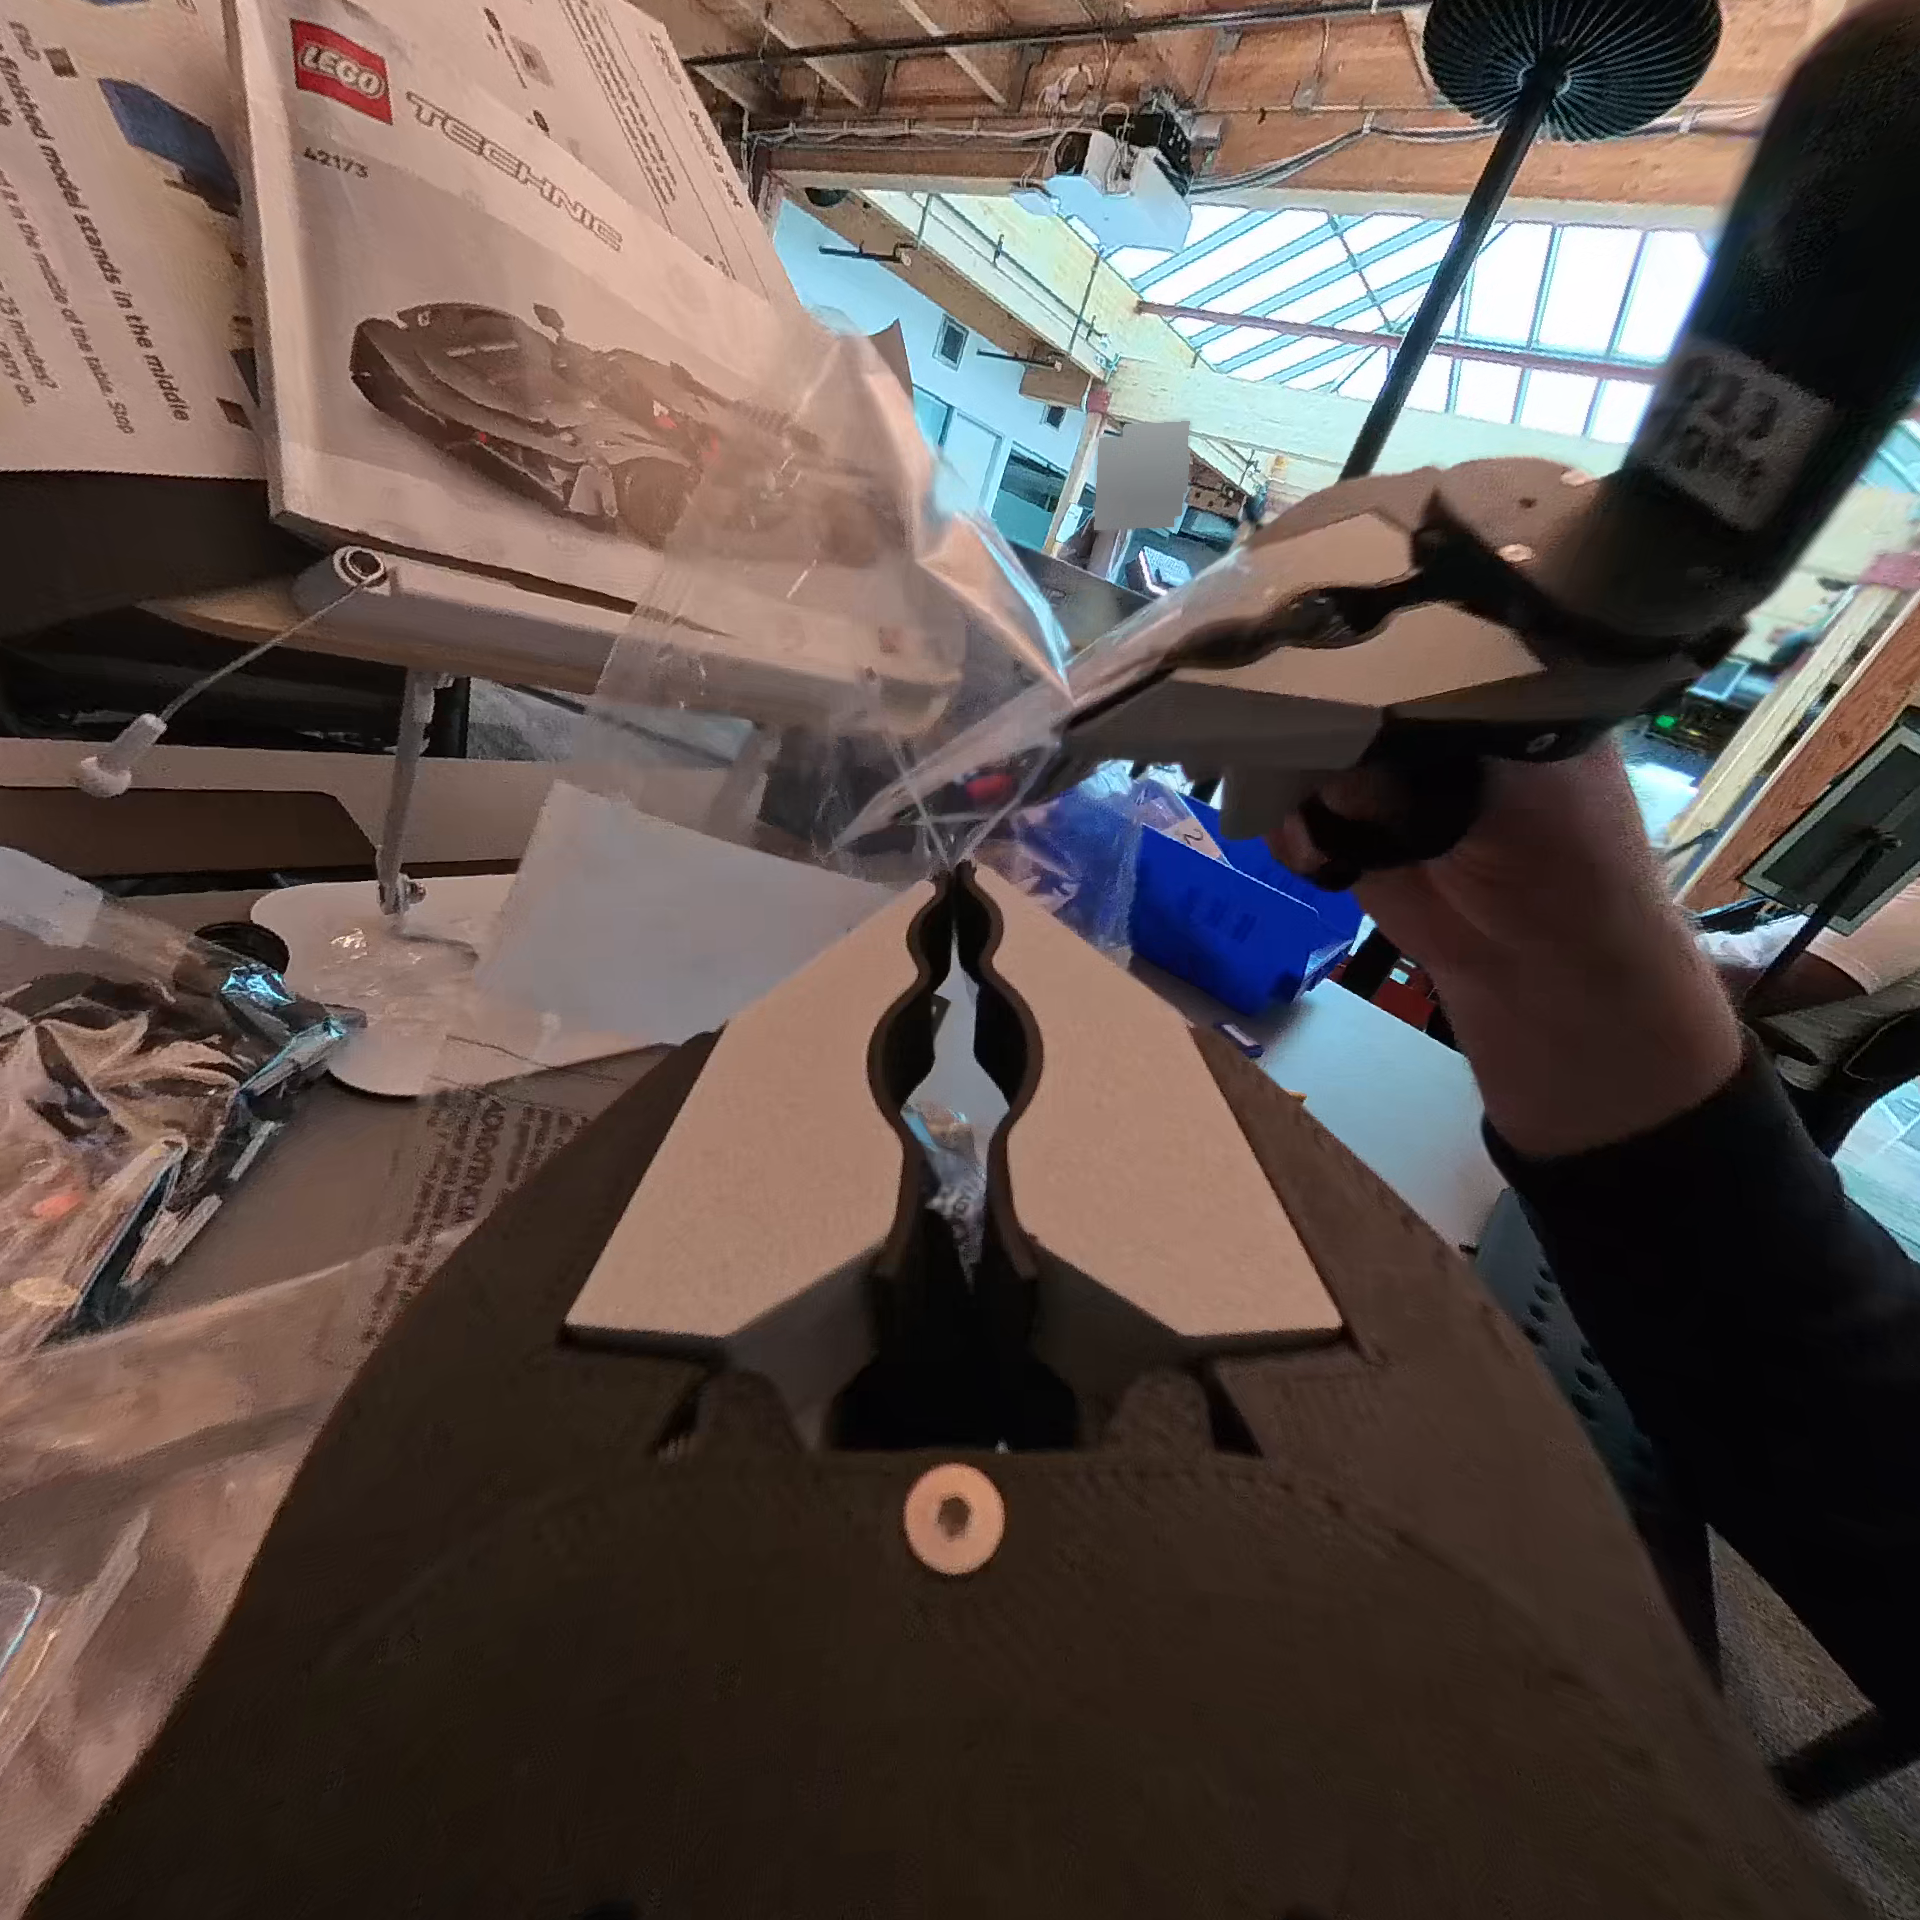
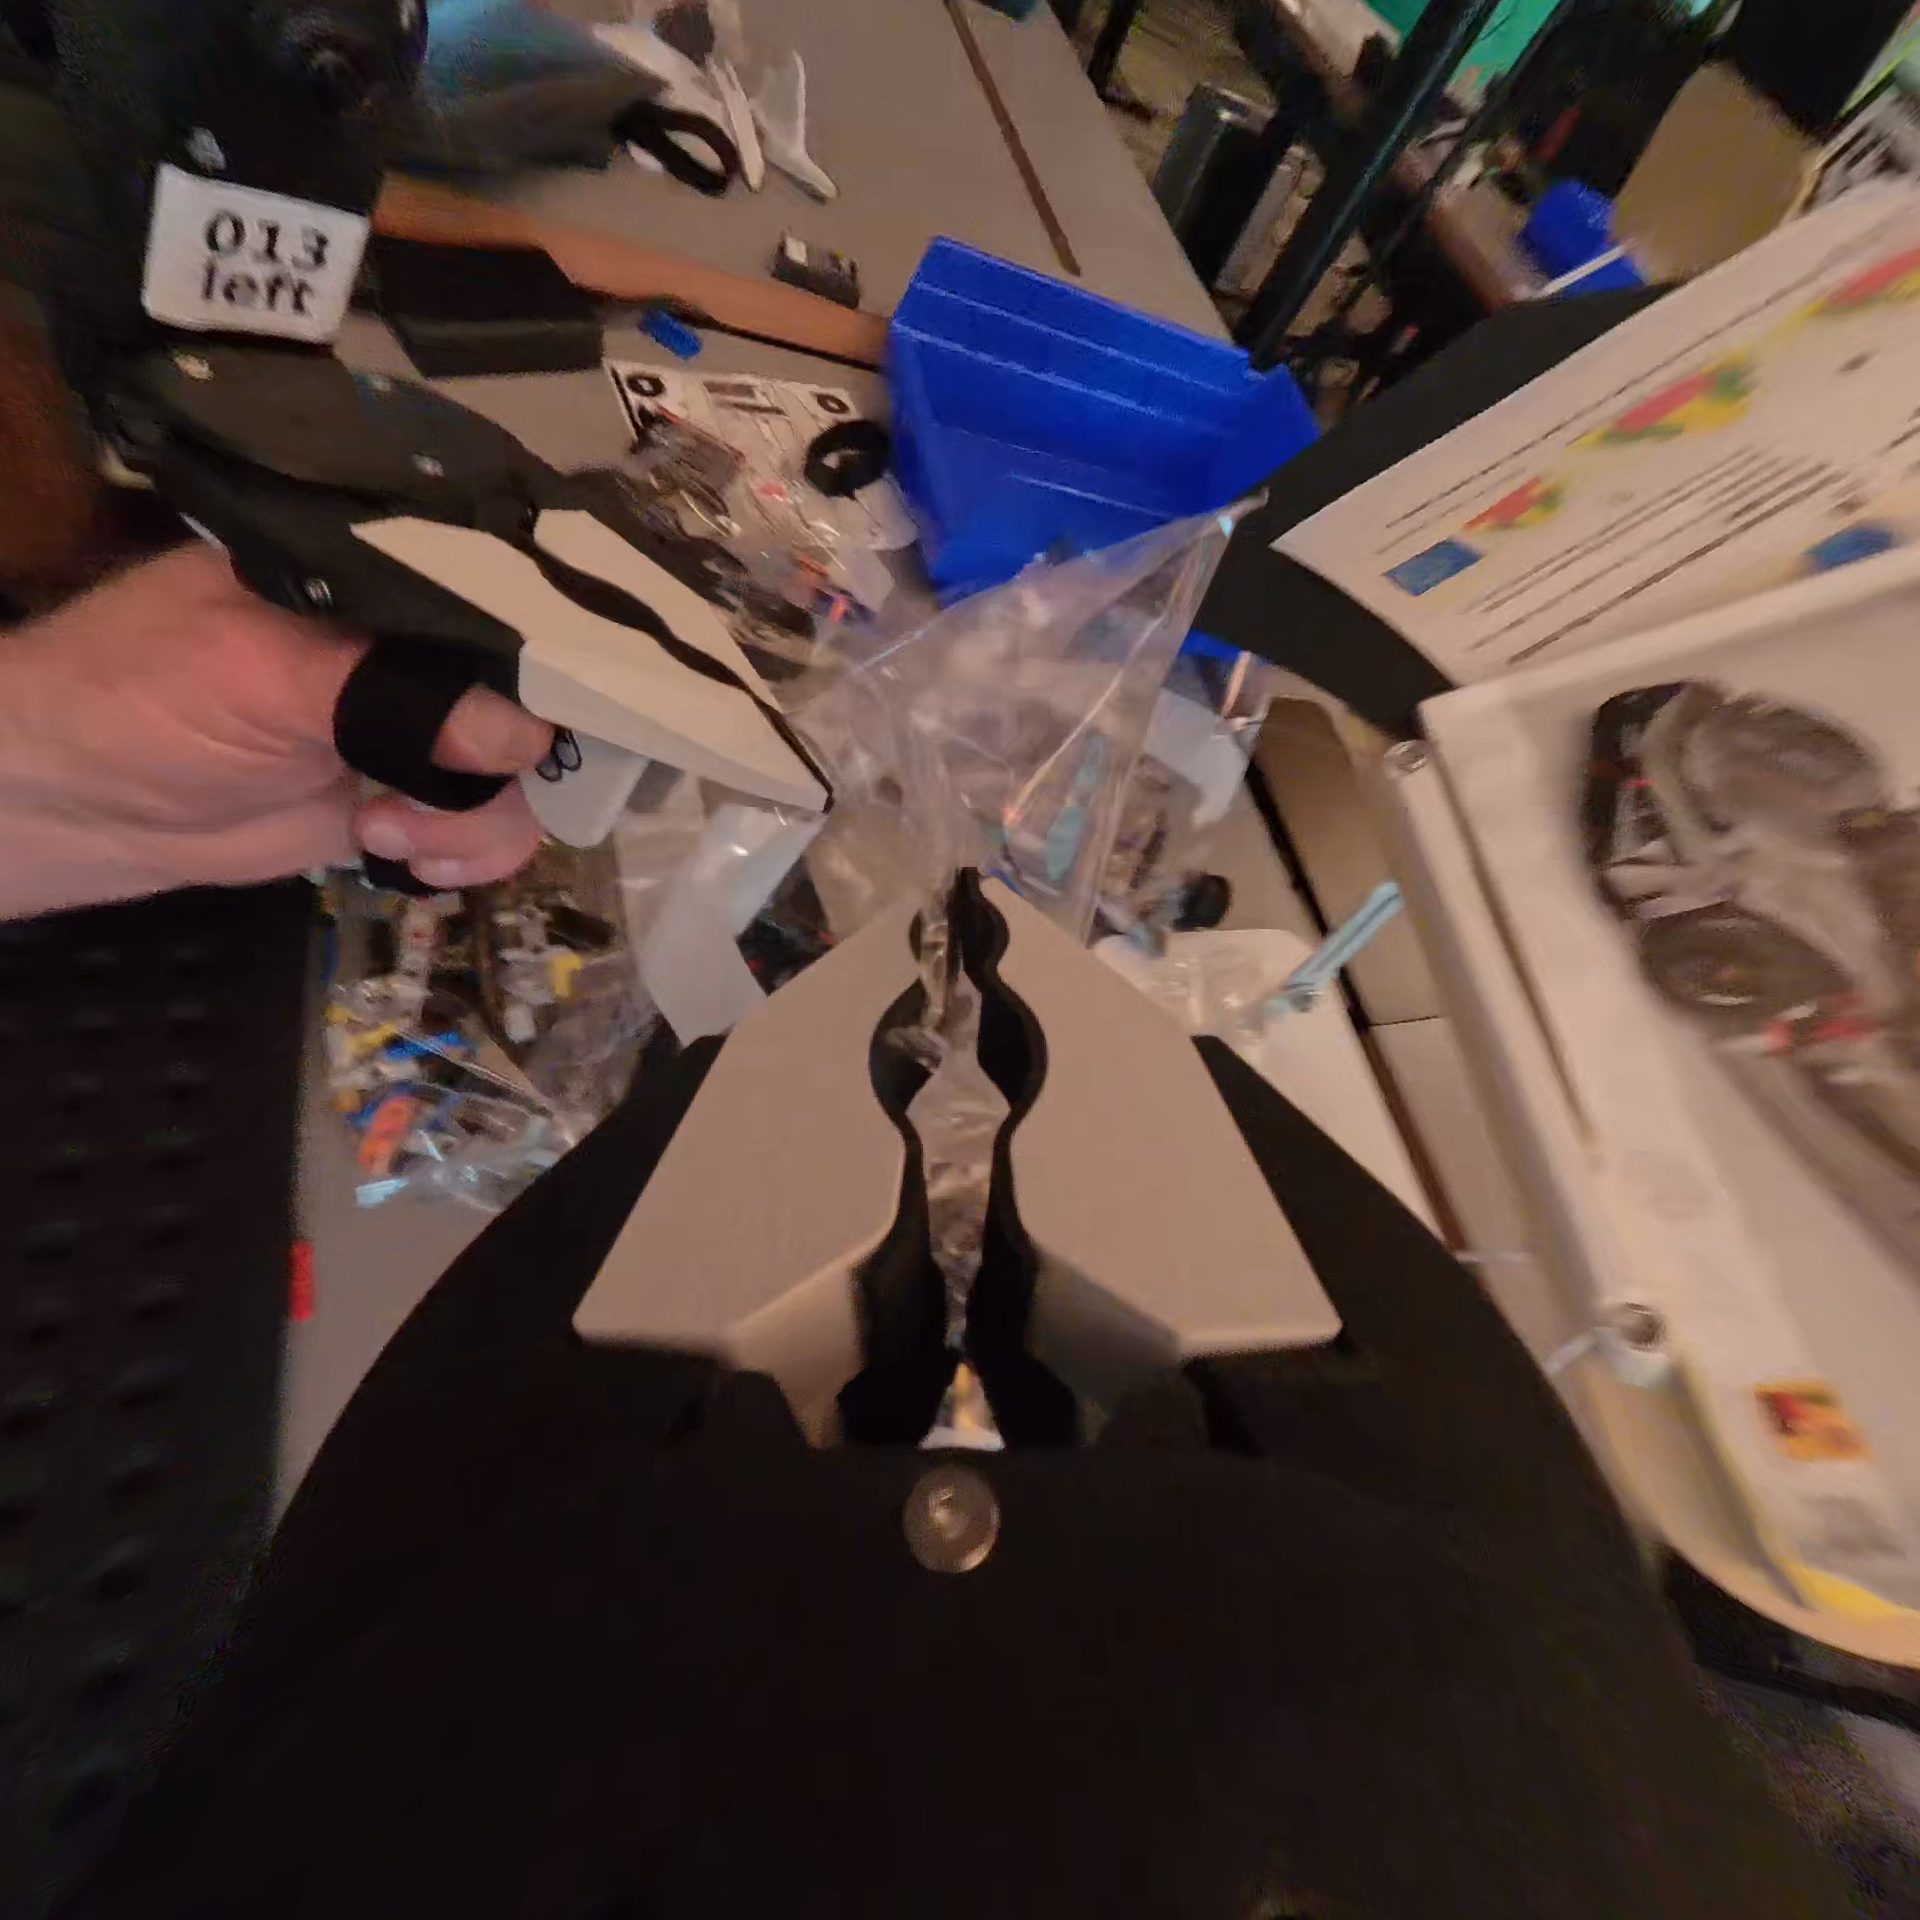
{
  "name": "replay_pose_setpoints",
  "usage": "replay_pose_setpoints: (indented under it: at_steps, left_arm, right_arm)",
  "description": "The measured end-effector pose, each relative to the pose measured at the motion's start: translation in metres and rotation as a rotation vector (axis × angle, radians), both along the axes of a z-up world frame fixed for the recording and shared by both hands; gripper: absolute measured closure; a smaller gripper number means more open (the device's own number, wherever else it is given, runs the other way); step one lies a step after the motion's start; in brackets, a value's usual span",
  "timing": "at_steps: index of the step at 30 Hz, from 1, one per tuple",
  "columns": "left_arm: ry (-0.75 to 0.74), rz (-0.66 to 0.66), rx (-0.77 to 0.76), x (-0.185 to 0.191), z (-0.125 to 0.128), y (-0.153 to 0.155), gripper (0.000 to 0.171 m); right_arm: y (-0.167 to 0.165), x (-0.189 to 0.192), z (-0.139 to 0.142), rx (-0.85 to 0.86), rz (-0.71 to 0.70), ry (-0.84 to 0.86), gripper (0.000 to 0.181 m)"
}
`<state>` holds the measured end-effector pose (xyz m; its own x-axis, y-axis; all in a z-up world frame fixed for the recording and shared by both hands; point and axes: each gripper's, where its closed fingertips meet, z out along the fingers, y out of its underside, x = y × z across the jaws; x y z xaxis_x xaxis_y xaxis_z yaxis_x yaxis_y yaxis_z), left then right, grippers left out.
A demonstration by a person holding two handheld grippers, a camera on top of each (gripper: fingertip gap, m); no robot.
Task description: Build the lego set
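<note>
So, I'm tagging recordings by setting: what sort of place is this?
Probably an indoor workshop or lab: exposed wooden ceiling beams, a skylight, and a cluttered grey worktable holding blue parts bins.

Left gripper (image 1: 958,878) with its jaws pressed together, pinching a clear plastic bag (image 1: 831,582). Right gripper (image 2: 961,883) likewise clamped on the bag, tips nearly touching the left's. A hand (image 1: 1507,935) holds each handle.

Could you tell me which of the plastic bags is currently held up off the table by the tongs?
The clear bag pinched between both tongs; the other bags lie on the table, still full of parts.
</note>
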<state>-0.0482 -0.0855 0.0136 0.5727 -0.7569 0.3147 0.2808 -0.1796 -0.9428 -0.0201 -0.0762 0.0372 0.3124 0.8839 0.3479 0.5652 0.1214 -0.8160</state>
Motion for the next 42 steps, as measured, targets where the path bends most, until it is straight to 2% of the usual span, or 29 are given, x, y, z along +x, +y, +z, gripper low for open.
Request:
replay_pose_setpoints:
  at_steps: [3,5,7,9,11,16,18,20,21,24,26,30,32,35,38,39,41,42]
  left_arm:
    - [-0.009,-0.003,0.013,0.0,-0.001,0.001,0.171]
    - [-0.012,-0.008,0.018,0.0,-0.001,0.0,0.171]
    - [-0.009,-0.003,0.036,0.0,0.0,0.0,0.171]
    - [-0.001,0.001,0.056,0.0,0.001,0.0,0.171]
    - [0.0,-0.01,0.066,0.003,0.0,0.0,0.171]
    - [-0.01,-0.044,0.109,0.006,0.002,-0.005,0.171]
    - [-0.011,-0.047,0.117,0.005,0.002,-0.005,0.171]
    - [-0.03,-0.054,0.114,0.002,0.002,-0.004,0.171]
    - [-0.045,-0.05,0.112,-0.001,0.002,-0.003,0.171]
    - [-0.12,-0.063,0.099,-0.009,0.006,-0.002,0.171]
    - [-0.166,-0.069,0.088,-0.014,0.007,0.0,0.171]
    - [-0.236,-0.069,0.078,-0.022,0.01,0.002,0.171]
    - [-0.265,-0.063,0.077,-0.026,0.012,0.003,0.171]
    - [-0.272,-0.048,0.083,-0.027,0.013,0.004,0.171]
    - [-0.27,-0.047,0.095,-0.024,0.015,0.003,0.171]
    - [-0.271,-0.045,0.099,-0.024,0.015,0.002,0.171]
    - [-0.277,-0.068,0.102,-0.021,0.016,-0.001,0.171]
    - [-0.272,-0.073,0.101,-0.019,0.016,-0.001,0.171]
  right_arm:
    - [0.004,-0.003,-0.009,-0.201,-0.003,0.107,0.181]
    - [0.011,-0.002,-0.012,-0.268,-0.039,0.148,0.181]
    - [0.007,-0.007,-0.016,-0.39,-0.009,0.199,0.181]
    - [0.016,-0.005,-0.031,-0.409,-0.065,0.141,0.181]
    - [0.008,-0.011,-0.046,-0.478,-0.02,0.083,0.181]
    - [-0.005,-0.024,-0.061,-0.632,0.037,0.047,0.181]
    - [0.0,-0.026,-0.063,-0.609,0.031,0.032,0.181]
    - [0.001,-0.03,-0.061,-0.553,0.042,0.023,0.172]
    - [0.007,-0.028,-0.052,-0.509,0.013,0.068,0.164]
    - [0.007,-0.021,-0.018,-0.448,0.072,0.207,0.157]
    - [0.012,-0.007,-0.011,-0.398,0.04,0.216,0.155]
    - [0.013,0.014,-0.001,-0.384,0.047,0.298,0.137]
    - [0.011,0.022,-0.005,-0.418,0.039,0.304,0.122]
    - [-0.007,0.012,-0.014,-0.565,0.117,0.321,0.104]
    - [-0.018,-0.005,-0.041,-0.682,0.137,0.236,0.093]
    - [-0.017,-0.01,-0.048,-0.692,0.121,0.218,0.099]
    - [-0.008,-0.018,-0.048,-0.626,0.089,0.256,0.153]
    - [-0.007,-0.022,-0.047,-0.613,0.097,0.28,0.167]
